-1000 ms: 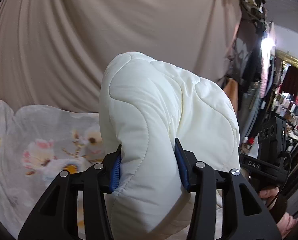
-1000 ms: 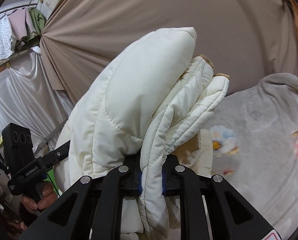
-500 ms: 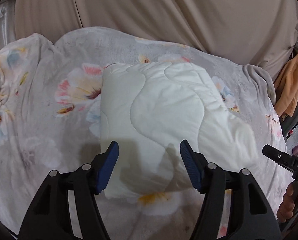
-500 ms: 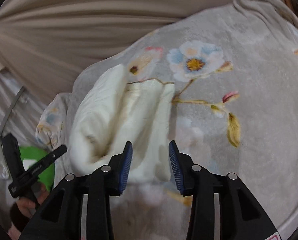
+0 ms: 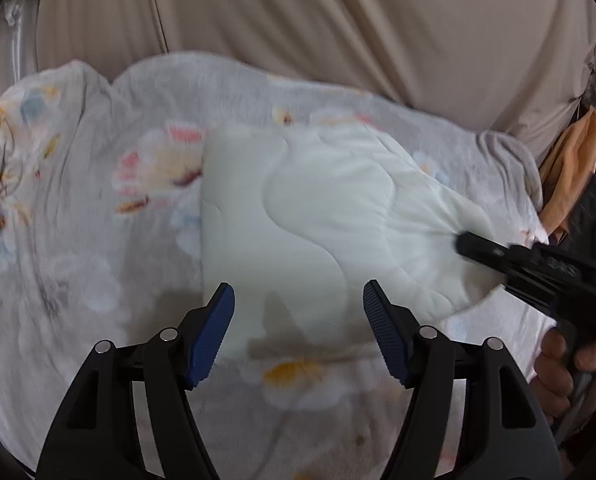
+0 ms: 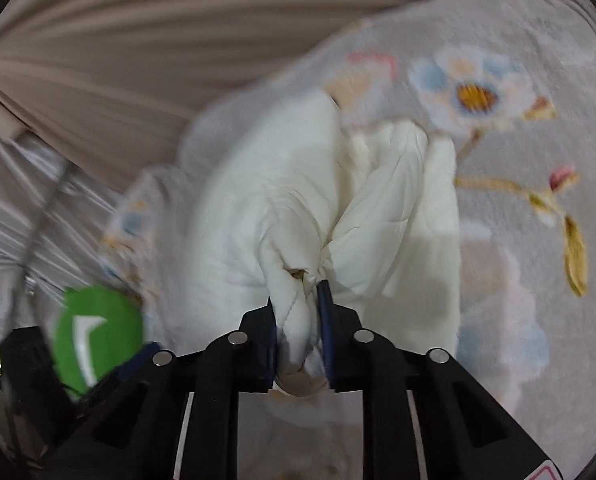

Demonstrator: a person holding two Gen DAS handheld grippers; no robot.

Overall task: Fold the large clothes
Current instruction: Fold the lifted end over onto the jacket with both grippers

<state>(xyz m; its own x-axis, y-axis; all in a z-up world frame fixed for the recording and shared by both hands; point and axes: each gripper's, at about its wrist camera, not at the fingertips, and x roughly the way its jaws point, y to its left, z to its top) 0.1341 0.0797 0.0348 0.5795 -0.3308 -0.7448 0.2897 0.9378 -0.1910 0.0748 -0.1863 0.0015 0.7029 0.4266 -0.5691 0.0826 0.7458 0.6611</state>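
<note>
Left gripper (image 5: 298,316): jaws stand wide with nothing between the blue pads (image 5: 212,340); it hangs over the near edge of the jacket, not touching it as far as the left wrist view shows.
Right gripper (image 6: 298,320): jaws are closing, narrow, and pinch a bunched fold of the jacket between the pads; in the left wrist view it comes in from 3 o'clock onto the jacket's right end.
Hand (image 5: 570,364): at 4 o'clock in the left wrist view, fingers wrapped round the right gripper's handle.
Jacket (image 5: 318,232): cream, quilted, folded into a thick pad, lying on the blanket at the centre of the left wrist view; in the right wrist view it fills the centre, creased and gathered toward the pinch at 6 o'clock.
Blanket (image 5: 78,260): grey with pale flowers, spread under the jacket and showing on all sides of it; a blue-and-white flower with a yellow heart sits at 1 o'clock in the right wrist view.
Green disc (image 6: 98,332): at 8 o'clock in the right wrist view, blurred, with a white mark on it.
Curtain (image 5: 298,20): beige, in folds, behind the blanket from 10 to 2 o'clock.
Orange cloth (image 5: 570,168): at 3 o'clock in the left wrist view, hanging beyond the blanket's right edge.
</note>
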